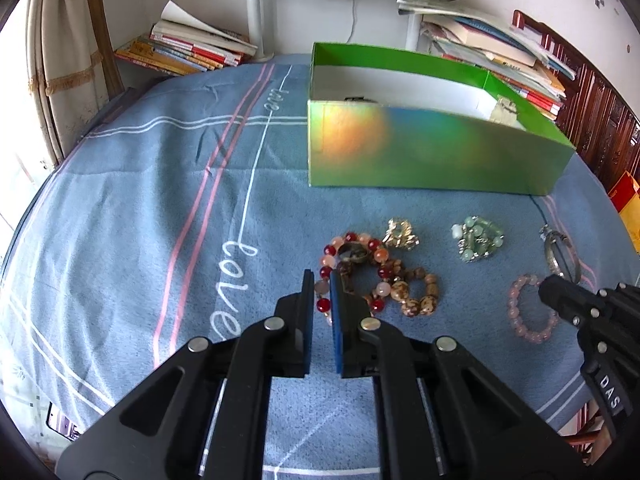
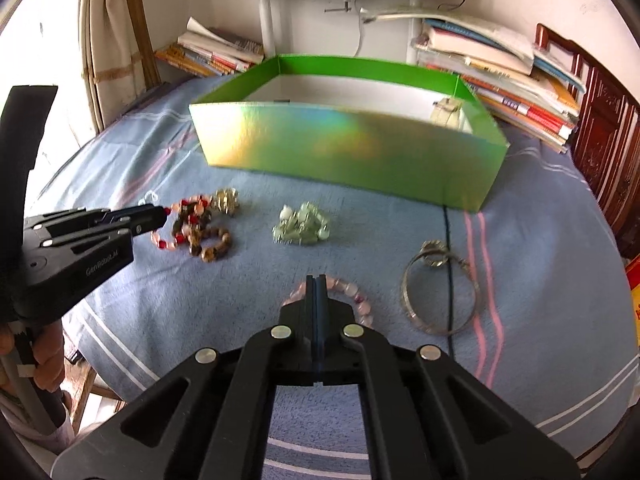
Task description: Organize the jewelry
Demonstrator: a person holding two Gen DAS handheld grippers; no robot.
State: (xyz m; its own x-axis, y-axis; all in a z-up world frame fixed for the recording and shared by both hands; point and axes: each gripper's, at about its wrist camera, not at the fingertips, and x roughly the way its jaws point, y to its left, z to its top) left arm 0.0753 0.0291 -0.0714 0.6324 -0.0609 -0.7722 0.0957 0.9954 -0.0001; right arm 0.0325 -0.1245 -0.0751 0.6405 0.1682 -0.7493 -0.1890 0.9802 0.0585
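Black tool (image 1: 321,280) linkages, silver rivets, blue pads (image 1: 335,320).

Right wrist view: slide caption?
Shut right hand-held gripper over pink bead bracelet; green box beyond.

Bracelets (image 1: 372,276) on bedspread (image 1: 140,200) before box (image 1: 432,160), books (image 1: 188,48) behind

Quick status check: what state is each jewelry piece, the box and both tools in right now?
Shiny green cardboard box: open, two small pieces inside.
Red-and-peach bead bracelet: between left tool pads.
Pink bead bracelet: on cloth, by shut right tool.
Silver bangle: lying flat.
Green bead cluster: untouched.
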